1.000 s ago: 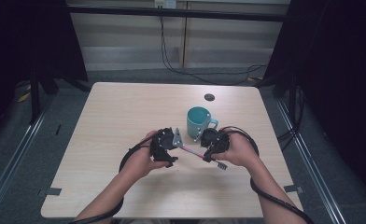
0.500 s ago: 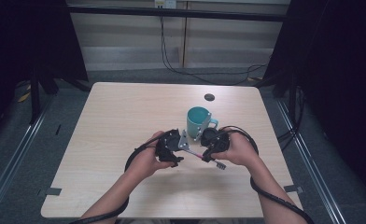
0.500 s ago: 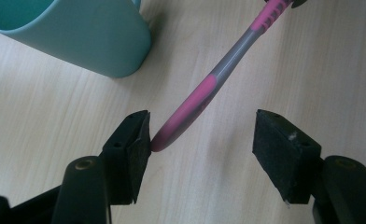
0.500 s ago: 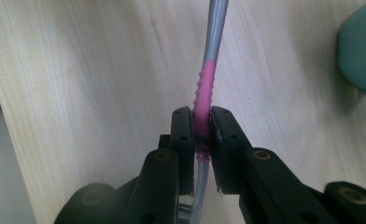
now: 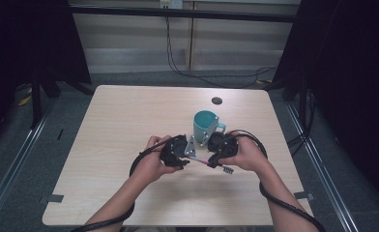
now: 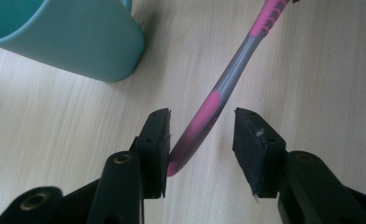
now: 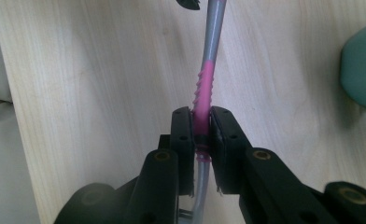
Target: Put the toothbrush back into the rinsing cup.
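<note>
A pink and grey toothbrush (image 5: 197, 159) hangs just above the table between both hands. My right gripper (image 7: 200, 126) is shut on the toothbrush (image 7: 211, 42) at its ribbed pink part, and the brush head sticks out behind it. My left gripper (image 6: 200, 140) has just been closing around the handle end of the toothbrush (image 6: 228, 79). The handle touches one pad while the other pad stands apart from it. A teal mug (image 5: 205, 126) stands upright just beyond both grippers, the left gripper (image 5: 188, 155) and the right gripper (image 5: 209, 162).
The pale wooden table (image 5: 120, 121) has a small dark round spot (image 5: 216, 100) behind the mug. The mug (image 6: 64, 37) is close to the left gripper's jaws, and its side (image 7: 363, 65) is near the right gripper. Black cables trail from both hands toward the table's front edge.
The left gripper's jaws have drawn in around the toothbrush handle. Both hands and the mug have kept their places.
</note>
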